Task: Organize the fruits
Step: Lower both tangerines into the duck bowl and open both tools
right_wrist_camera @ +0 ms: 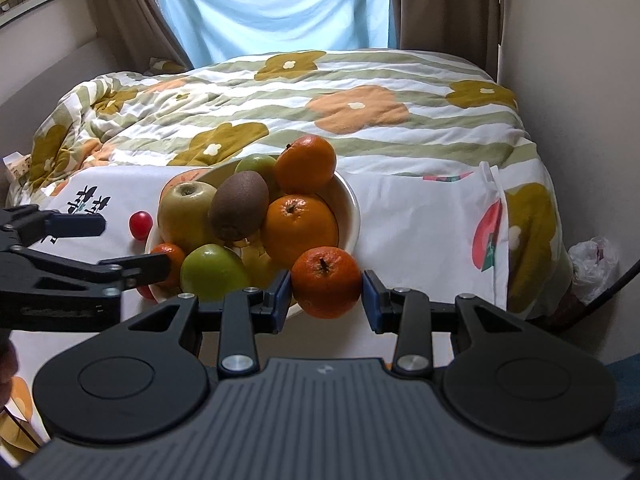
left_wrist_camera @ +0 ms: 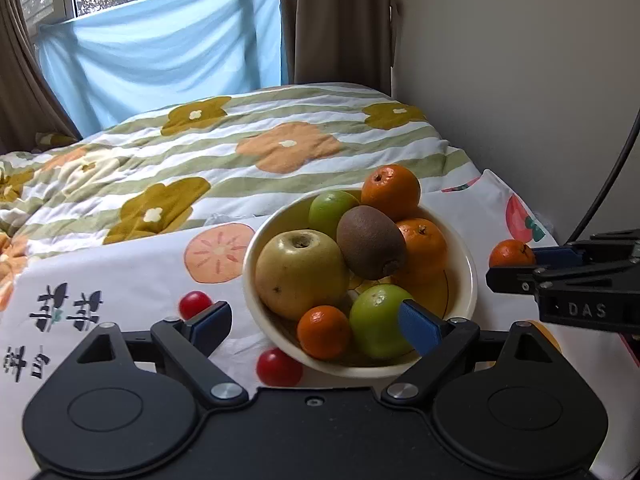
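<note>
Partly hidden fruit

Beside the left gripper (right_wrist_camera: 120,246), one cherry tomato (right_wrist_camera: 145,291) is mostly hidden; the small mandarin (right_wrist_camera: 170,258) partly.

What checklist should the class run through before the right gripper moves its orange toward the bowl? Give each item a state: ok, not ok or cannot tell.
1. Right gripper grips the held orange between both pads: ok.
2. Held orange is lifted off the cloth: cannot tell.
3. Bowl has free room: not ok; the kiwi and top orange are already piled above the rim.
4. Left gripper is out of the way: not ok; it is open, right at the bowl's near rim.
5. Loose cherry tomatoes are clear of the right gripper's route: ok; they lie on the bowl's left side.
</note>
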`<state>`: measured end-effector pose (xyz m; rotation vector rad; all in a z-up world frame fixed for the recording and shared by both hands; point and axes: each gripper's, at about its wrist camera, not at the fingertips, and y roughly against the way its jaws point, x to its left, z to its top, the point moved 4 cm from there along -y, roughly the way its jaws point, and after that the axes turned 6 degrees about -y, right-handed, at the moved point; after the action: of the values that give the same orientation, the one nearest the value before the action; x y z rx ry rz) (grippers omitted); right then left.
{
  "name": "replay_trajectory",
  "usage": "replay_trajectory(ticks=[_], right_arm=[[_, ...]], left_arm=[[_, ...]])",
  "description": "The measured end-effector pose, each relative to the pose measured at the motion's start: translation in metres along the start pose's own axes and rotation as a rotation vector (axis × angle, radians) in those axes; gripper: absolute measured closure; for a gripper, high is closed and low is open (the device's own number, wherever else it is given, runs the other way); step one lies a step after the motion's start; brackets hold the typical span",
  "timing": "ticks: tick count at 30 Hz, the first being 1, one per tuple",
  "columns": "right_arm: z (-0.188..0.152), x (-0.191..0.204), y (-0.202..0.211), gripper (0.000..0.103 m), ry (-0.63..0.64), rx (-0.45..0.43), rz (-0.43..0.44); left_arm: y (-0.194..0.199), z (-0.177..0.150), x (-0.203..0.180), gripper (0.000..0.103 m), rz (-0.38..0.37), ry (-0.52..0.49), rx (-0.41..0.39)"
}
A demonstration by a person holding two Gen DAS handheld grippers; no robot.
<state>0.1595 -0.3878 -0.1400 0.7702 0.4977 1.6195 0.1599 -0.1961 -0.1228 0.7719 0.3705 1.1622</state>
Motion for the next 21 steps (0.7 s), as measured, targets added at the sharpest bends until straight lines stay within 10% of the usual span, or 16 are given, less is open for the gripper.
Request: replay_trajectory(ticks=[21], right_arm=[[0.0,0.029,-0.031,0.05,0.117,0.025,0.094]], left_arm=[[0.03,-0.017,0.021,0.01,0.058,0.074,-0.004]])
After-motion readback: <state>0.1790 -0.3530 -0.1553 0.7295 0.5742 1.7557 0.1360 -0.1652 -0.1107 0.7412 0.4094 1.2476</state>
